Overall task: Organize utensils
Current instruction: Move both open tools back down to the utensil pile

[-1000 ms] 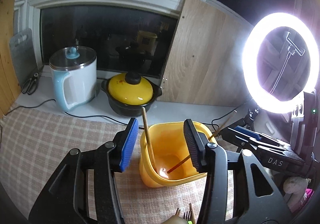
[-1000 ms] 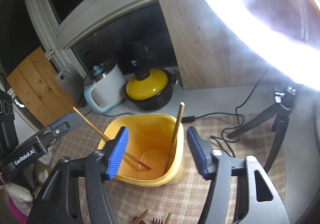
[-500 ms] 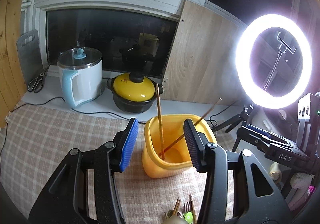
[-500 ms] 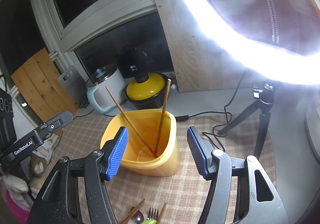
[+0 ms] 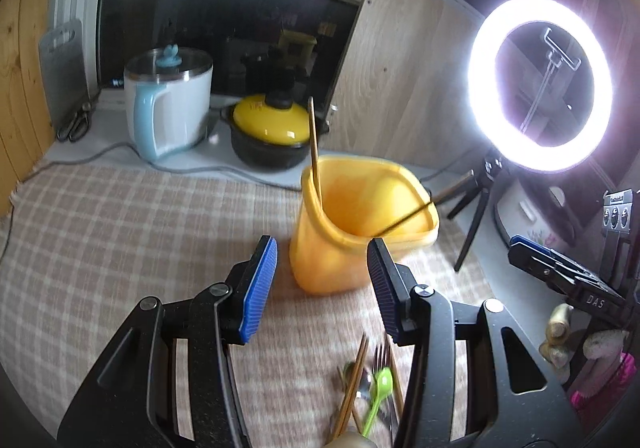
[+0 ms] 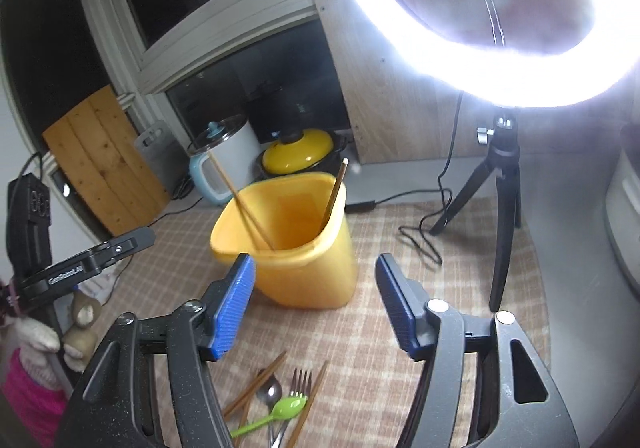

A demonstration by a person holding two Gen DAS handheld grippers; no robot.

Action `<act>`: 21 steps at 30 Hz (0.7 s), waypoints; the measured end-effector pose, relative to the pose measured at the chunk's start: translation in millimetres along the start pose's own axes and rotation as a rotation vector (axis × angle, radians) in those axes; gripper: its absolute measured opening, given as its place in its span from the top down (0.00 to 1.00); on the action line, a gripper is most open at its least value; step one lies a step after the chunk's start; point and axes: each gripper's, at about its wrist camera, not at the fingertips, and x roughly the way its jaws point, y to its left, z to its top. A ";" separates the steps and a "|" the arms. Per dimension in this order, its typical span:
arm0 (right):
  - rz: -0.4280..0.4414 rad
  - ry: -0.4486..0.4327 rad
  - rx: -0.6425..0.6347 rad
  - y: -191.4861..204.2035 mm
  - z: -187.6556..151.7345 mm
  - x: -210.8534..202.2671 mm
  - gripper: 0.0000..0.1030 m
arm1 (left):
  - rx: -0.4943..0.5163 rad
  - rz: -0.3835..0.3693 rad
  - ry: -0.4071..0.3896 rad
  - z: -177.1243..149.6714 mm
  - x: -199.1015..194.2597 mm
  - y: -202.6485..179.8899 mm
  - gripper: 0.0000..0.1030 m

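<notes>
Left gripper: its blue pads stand apart with nothing between them; it hangs above the checked cloth, just short of the yellow holder.
Right gripper: its jaws are opening, wide apart, with nothing between them; it hangs over the cloth, with the holder just past its left pad.
Yellow holder: a tall plastic cup standing upright on the checked cloth.
Chopsticks in holder: two. One chopstick stands near upright against the rim; the other chopstick leans far out over the opposite rim.
Loose utensils: a pile on the cloth below the grippers, near each camera. It has a green spoon, a metal fork, a metal spoon and several brown chopsticks, lying crossed and touching.
Behind the holder: a white and blue kettle and a black pot with a yellow lid on the sill.
Right side: a lit ring light on a small tripod.
</notes>
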 end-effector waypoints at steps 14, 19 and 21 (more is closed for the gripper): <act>0.104 0.191 0.091 -4.0 -63.6 25.0 0.22 | -0.035 -0.050 0.197 -67.0 22.4 27.0 0.54; 0.185 0.280 0.151 0.0 -82.7 47.2 0.34 | -0.046 -0.098 0.268 -85.8 31.7 28.9 0.59; 0.205 0.319 0.171 1.4 -88.9 57.7 0.51 | -0.037 -0.118 0.298 -91.6 35.5 26.1 0.64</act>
